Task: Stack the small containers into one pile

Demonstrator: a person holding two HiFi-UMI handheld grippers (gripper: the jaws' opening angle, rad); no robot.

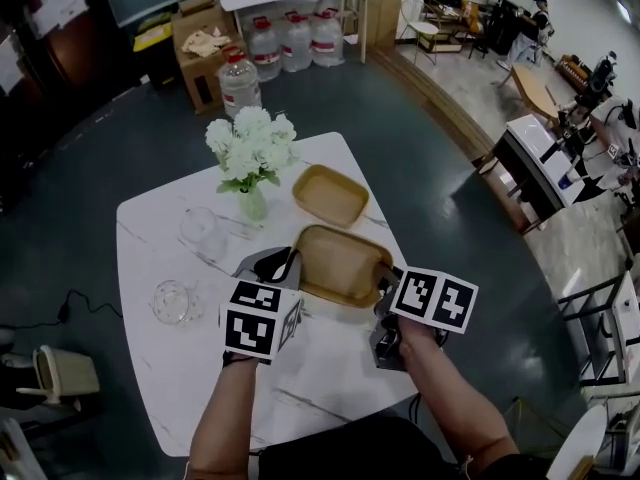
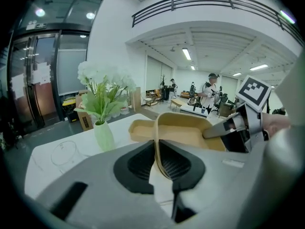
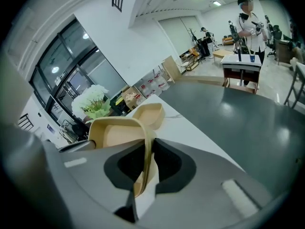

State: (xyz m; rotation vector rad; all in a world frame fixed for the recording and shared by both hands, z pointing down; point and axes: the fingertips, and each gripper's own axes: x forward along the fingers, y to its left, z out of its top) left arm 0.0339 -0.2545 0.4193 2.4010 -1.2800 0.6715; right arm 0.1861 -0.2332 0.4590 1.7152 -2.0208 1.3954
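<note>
Two shallow tan containers are on the white table (image 1: 170,388). The nearer container (image 1: 338,260) is held from both sides. My left gripper (image 1: 291,264) is shut on its left rim, and in the left gripper view that thin rim (image 2: 157,142) runs between the dark pads (image 2: 140,163). My right gripper (image 1: 384,286) is shut on the right rim (image 3: 147,151), with the container's inside (image 3: 116,133) ahead of it. The second container (image 1: 330,195) lies just beyond, also visible as the farther tray (image 3: 151,114). I cannot tell whether the held container touches the table.
A green vase of white flowers (image 1: 250,158) stands left of the far container. Two clear glasses (image 1: 203,230) (image 1: 175,301) sit on the table's left side. Boxes and water bottles (image 1: 240,78) stand on the floor beyond the table. People stand far off (image 2: 209,92).
</note>
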